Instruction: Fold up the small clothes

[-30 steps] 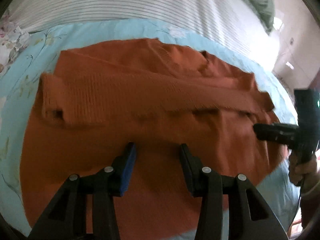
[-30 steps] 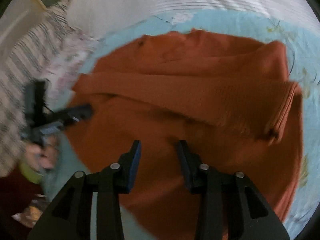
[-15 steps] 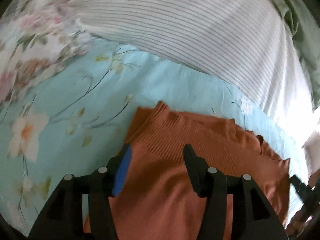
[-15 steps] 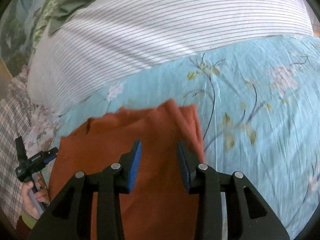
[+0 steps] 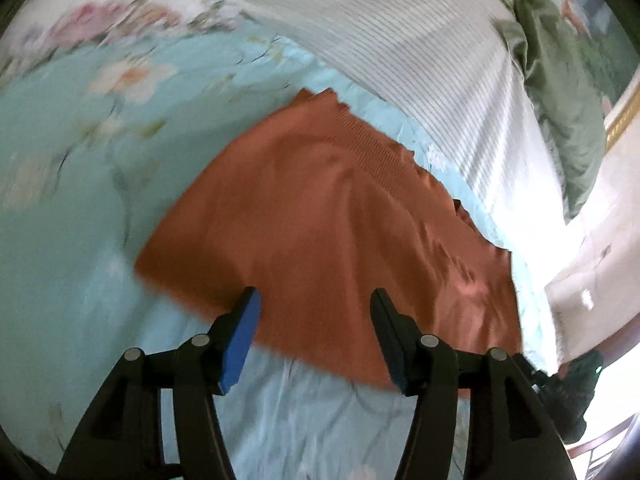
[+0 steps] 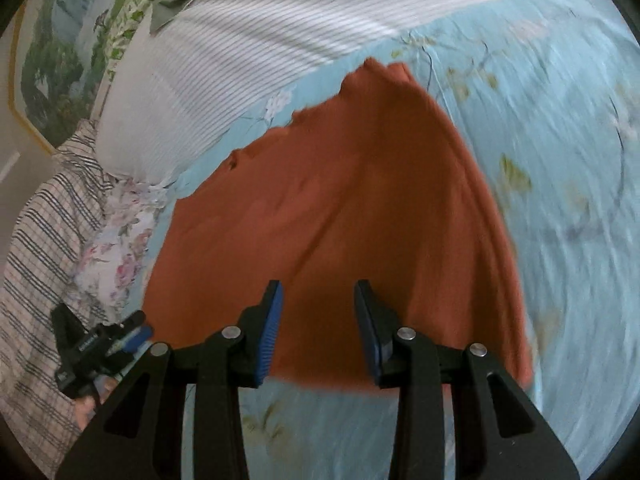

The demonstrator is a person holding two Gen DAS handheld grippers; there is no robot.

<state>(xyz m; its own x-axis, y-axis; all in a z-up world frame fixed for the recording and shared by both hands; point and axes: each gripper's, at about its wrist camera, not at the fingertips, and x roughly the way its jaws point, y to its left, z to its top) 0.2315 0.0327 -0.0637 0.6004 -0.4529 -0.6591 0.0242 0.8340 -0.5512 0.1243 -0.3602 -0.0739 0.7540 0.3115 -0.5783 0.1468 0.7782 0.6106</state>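
The rust sweater (image 5: 332, 224) lies flat on the blue floral sheet (image 5: 68, 208), already doubled over, its ribbed edge toward the striped pillow (image 5: 420, 40) and its near edge running just under both sets of fingertips. To my eye the fold has just been laid, so the step in hand is letting go cleanly and then squaring up — best done by drawing both grippers straight back and slightly up, so no pad drags the top layer, then checking that the near edge and the two side edges line up before the next fold. The left gripper (image 5: 316, 332) has its jaws opening, set wide above the near edge with cloth seen between them but neither pad pressing on it. The right gripper (image 6: 318, 324) stands with its jaws partly apart over the same edge at the other side — nothing is pinched there either. The far edge looks a little ragged near the pillow; a light tug at the corners would likely flatten it.
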